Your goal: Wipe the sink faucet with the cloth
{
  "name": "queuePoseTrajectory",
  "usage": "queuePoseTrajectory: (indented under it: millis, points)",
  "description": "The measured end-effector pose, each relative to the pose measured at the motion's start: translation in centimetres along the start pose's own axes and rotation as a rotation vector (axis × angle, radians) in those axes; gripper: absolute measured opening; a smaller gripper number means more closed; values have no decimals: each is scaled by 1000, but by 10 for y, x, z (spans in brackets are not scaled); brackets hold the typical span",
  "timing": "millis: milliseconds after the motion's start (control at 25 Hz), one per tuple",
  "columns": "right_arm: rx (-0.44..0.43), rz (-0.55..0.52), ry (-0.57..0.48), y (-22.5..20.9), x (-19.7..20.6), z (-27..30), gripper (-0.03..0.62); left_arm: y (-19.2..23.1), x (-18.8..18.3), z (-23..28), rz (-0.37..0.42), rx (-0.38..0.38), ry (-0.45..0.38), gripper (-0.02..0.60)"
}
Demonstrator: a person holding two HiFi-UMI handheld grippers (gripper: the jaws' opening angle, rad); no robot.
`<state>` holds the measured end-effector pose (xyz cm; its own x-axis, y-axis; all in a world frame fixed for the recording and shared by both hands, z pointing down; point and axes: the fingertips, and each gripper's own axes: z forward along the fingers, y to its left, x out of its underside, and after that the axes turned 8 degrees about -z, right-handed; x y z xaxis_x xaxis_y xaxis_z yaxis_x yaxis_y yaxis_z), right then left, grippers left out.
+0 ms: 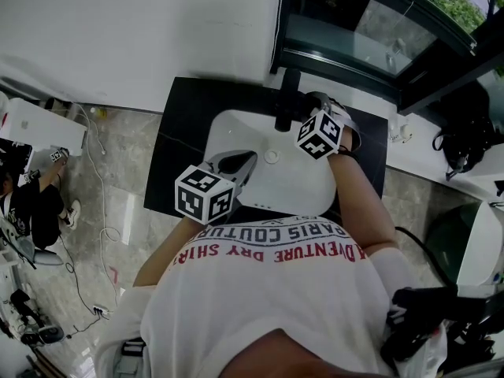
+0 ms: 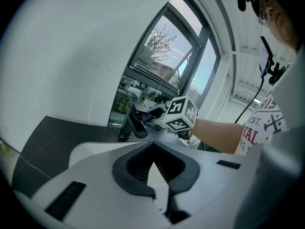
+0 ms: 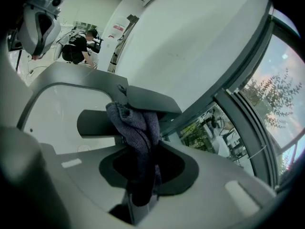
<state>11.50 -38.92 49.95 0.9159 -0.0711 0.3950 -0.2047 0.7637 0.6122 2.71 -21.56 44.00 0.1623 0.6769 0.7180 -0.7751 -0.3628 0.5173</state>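
Nearest the body, the left hand-held gripper point(image 2: 155, 168) hung over the white basin sink point(image 1: 236, 128), its jaws together and empty. Farther on, the right hand-held gripper point(image 3: 145, 173) was clamped on a dark purple-grey knitted cloth point(image 3: 136, 128). The cloth's free end lay against the matt black angular faucet point(image 3: 150, 101) at the back of the black worktop point(image 1: 181, 124). Wiping well probably called for firm pressure and dragging the cloth along lever and spout, not merely dabbing.
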Motion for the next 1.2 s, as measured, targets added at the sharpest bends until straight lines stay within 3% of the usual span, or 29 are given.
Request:
queuePoseTrajectory:
  millis: [520, 880, 1080, 1200]
  points:
    - [50, -2, -55, -7, -14, -13, 80, -1, -2, -1, 15, 7, 10, 2]
    - [58, -23, -97, 13, -16, -33, 81, -6, 2, -2, 23, 17, 21, 1]
    - [38, 58, -159, 21, -10, -39, 80, -13, 4, 2, 30, 17, 21, 2]
    - [11, 208, -248, 33, -2, -52, 80, -17, 7, 6, 35, 17, 26, 2]
